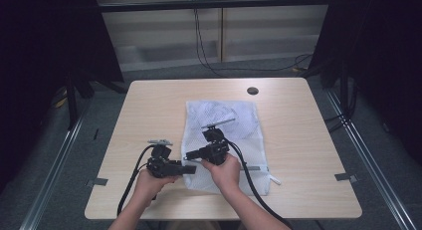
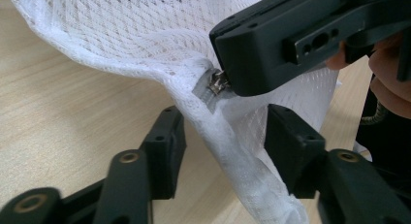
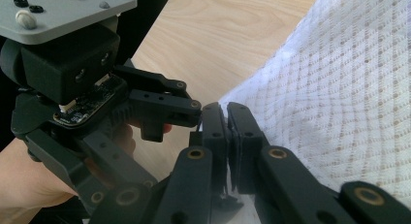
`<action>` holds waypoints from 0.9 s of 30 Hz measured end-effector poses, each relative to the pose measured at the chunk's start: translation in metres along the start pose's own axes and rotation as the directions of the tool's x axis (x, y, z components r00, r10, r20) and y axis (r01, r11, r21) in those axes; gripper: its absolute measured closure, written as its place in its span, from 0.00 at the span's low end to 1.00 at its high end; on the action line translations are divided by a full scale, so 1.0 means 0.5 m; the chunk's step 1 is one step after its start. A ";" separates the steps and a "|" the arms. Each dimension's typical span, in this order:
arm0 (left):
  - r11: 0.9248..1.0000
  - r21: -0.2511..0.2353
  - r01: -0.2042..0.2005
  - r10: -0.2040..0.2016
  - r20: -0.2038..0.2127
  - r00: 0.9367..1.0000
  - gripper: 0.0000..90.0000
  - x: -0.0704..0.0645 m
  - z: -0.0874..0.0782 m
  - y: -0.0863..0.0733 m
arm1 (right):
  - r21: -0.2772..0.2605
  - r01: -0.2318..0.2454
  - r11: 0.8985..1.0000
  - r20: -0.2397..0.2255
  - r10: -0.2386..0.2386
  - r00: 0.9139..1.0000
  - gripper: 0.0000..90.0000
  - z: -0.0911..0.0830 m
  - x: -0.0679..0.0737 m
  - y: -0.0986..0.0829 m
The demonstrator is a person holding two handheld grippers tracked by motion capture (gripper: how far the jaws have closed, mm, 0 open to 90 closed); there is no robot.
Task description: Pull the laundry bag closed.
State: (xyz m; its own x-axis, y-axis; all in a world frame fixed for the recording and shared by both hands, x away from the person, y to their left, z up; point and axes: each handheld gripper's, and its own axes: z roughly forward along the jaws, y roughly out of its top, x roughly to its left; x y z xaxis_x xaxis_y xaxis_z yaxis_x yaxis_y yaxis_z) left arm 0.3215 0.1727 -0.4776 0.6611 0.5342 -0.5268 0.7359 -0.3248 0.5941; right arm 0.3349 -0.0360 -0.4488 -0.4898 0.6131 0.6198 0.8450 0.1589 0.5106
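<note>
White mesh bag (image 1: 226,140) on my table (image 1: 149,105): my right gripper (image 3: 227,118) clamps its zip pull (image 2: 218,82); left gripper's (image 2: 224,134) jaws stand apart, straddling the bag's edge.

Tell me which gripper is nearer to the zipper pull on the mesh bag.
Right. The right gripper has its jaws closed at the zipper pull of the mesh bag; the left gripper sits just below it, jaws open astride the bag's edge.
</note>
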 end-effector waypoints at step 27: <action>0.997 0.007 0.082 -0.082 -0.012 0.997 0.97 0.001 -0.005 0.003 | -0.003 0.005 1.000 -0.006 -0.005 1.000 0.97 0.000 0.005 -0.003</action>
State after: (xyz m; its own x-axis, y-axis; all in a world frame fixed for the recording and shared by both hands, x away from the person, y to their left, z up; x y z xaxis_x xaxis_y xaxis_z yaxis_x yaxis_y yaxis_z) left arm 0.3225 0.1745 -0.4753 0.5971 0.5684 -0.5661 0.7885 -0.2859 0.5446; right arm 0.3322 -0.0348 -0.4479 -0.4952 0.6074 0.6211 0.8421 0.1599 0.5151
